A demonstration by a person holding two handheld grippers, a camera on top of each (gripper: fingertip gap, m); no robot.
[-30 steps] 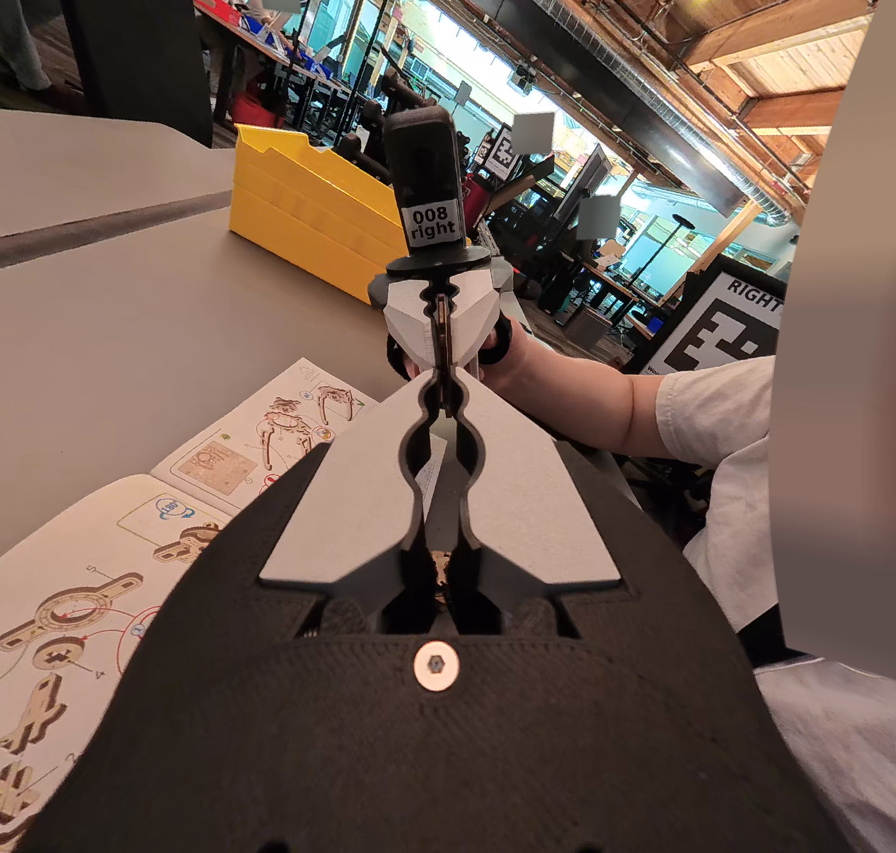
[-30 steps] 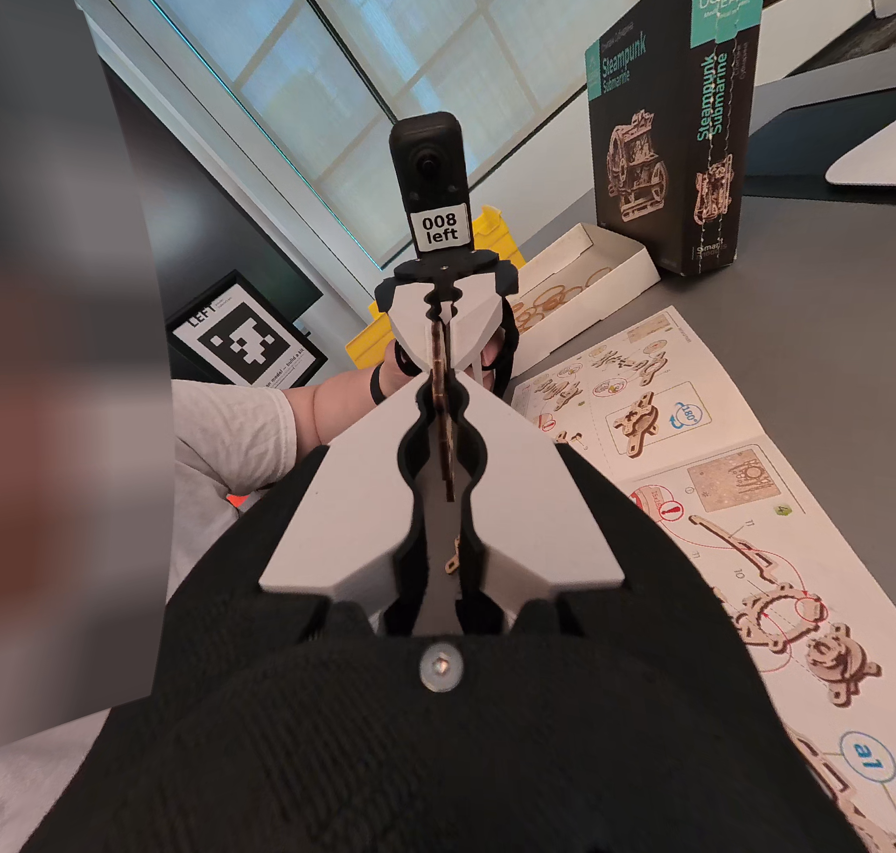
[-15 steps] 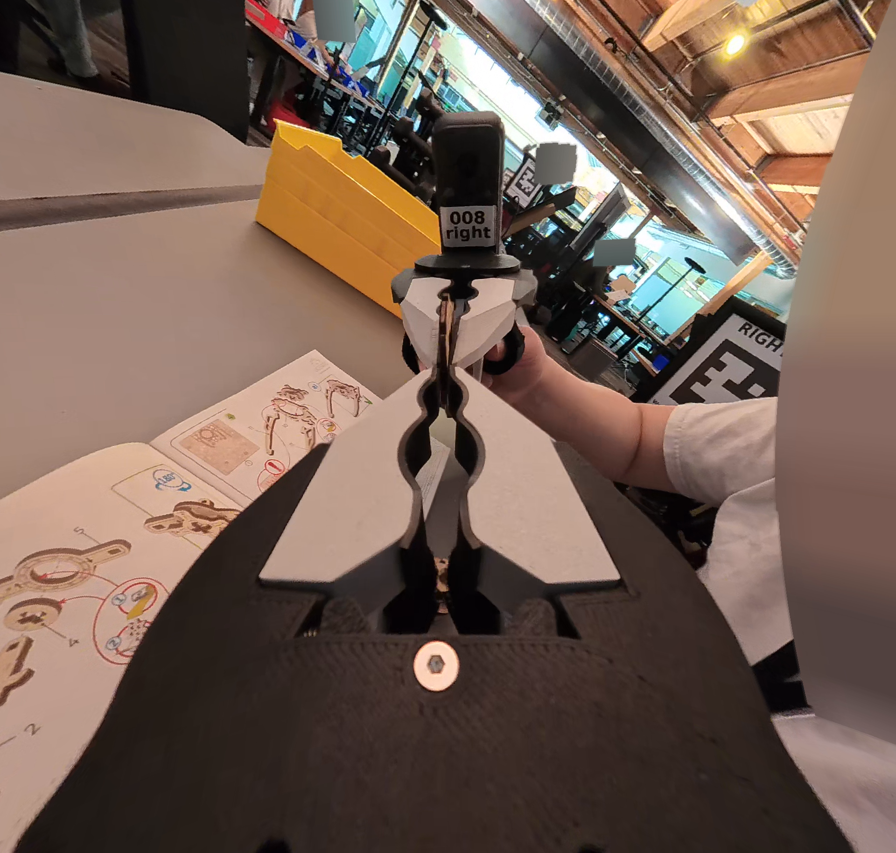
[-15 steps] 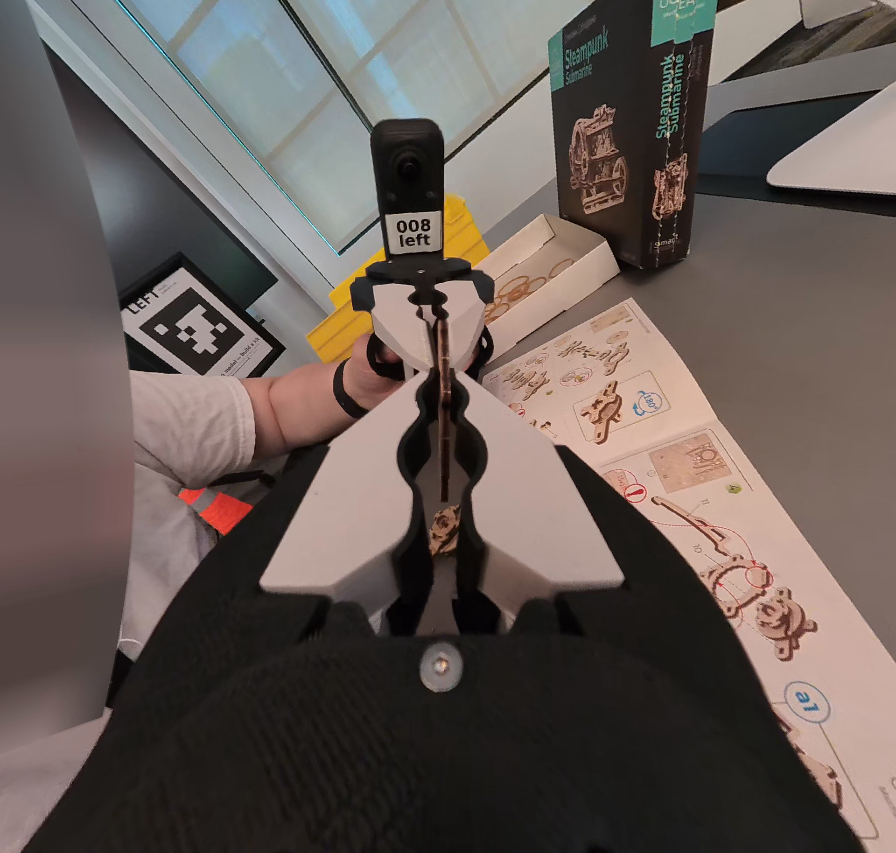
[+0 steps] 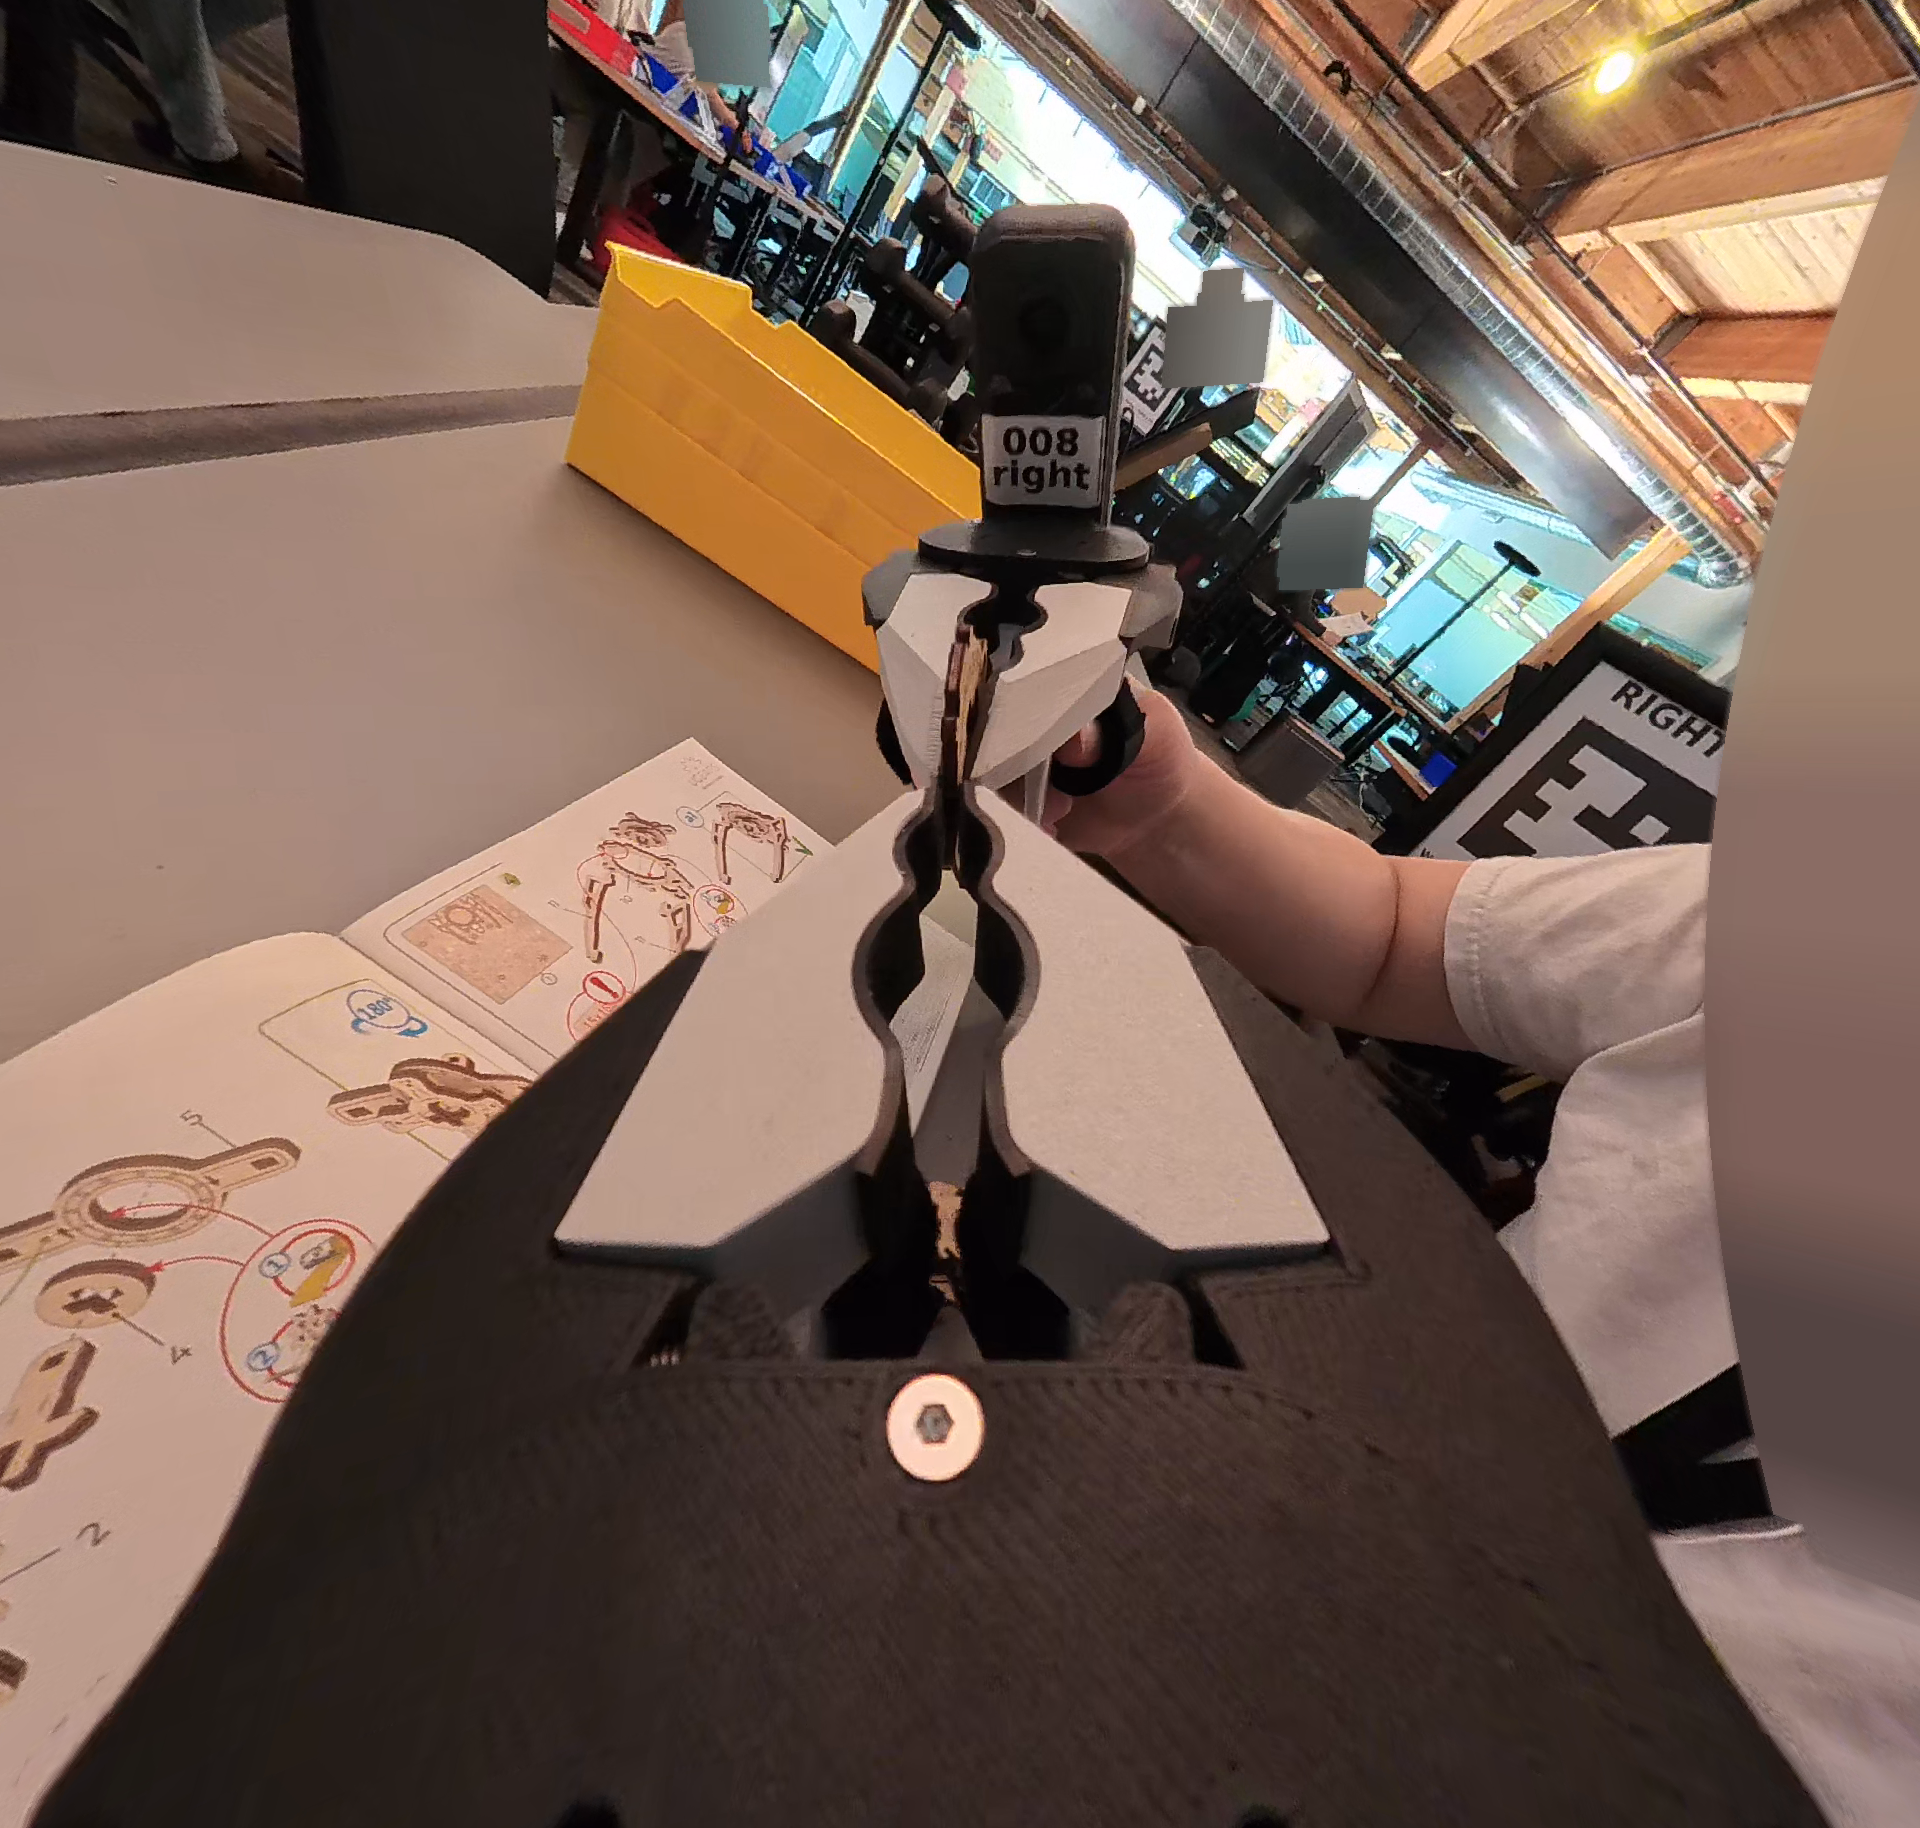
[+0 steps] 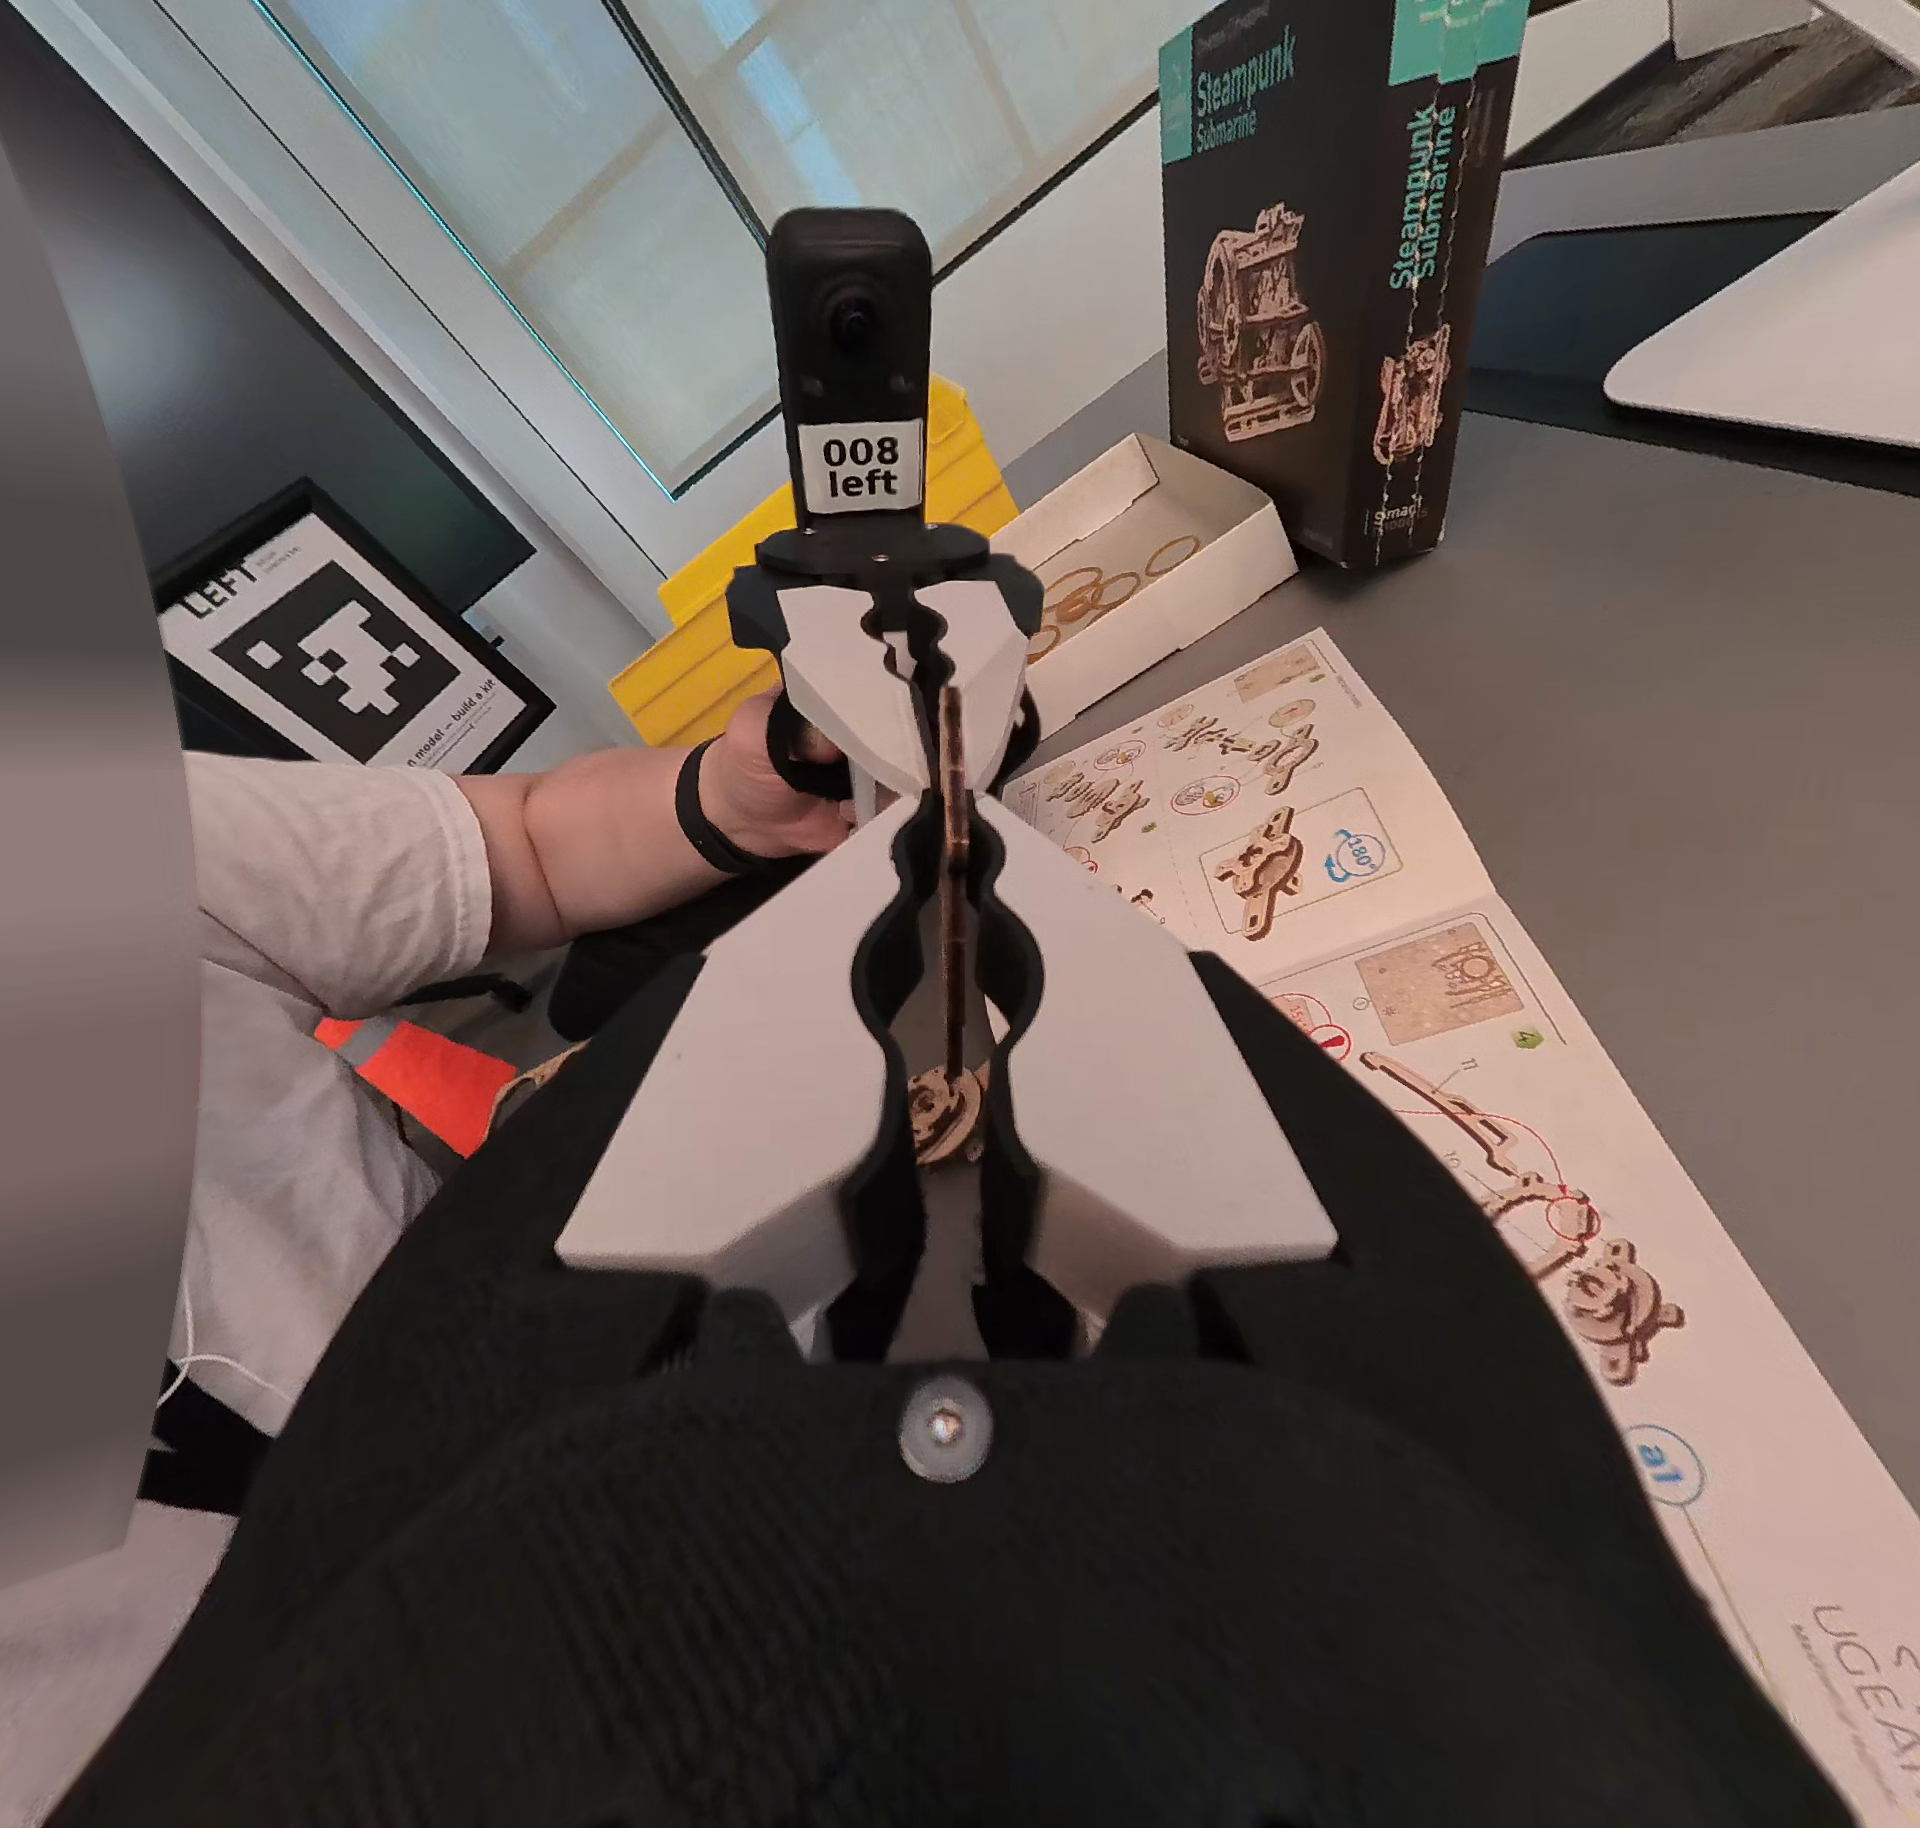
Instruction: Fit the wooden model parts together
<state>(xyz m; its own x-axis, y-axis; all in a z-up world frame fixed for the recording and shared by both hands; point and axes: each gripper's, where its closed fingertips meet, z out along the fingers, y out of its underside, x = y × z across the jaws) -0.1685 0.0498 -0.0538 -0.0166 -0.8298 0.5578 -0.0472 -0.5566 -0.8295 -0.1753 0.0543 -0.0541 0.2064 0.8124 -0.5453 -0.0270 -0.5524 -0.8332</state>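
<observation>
With both tools raised above the grey table (image 6: 1662,635) and facing tip to tip, the step in hand looks like the mating of the parts. L gripper (image 5: 948,848) is pressed nearly together, pinching the near edge of a thin flat laser-cut wooden piece (image 5: 961,708); R gripper (image 6: 951,822) pinches the same sort of thin wooden strip (image 6: 950,905), w/ a small round wooden gear-like part (image 6: 943,1113) sitting deeper between its fingers. Can't tell whether it's one piece or two already touching. Next, prob.: keep edges aligned, push straight, no twist, since thin wood may snap. Open instruction booklet (image 6: 1351,874) lies below; dark model kit box (image 6: 1320,251) stands behind.
</observation>
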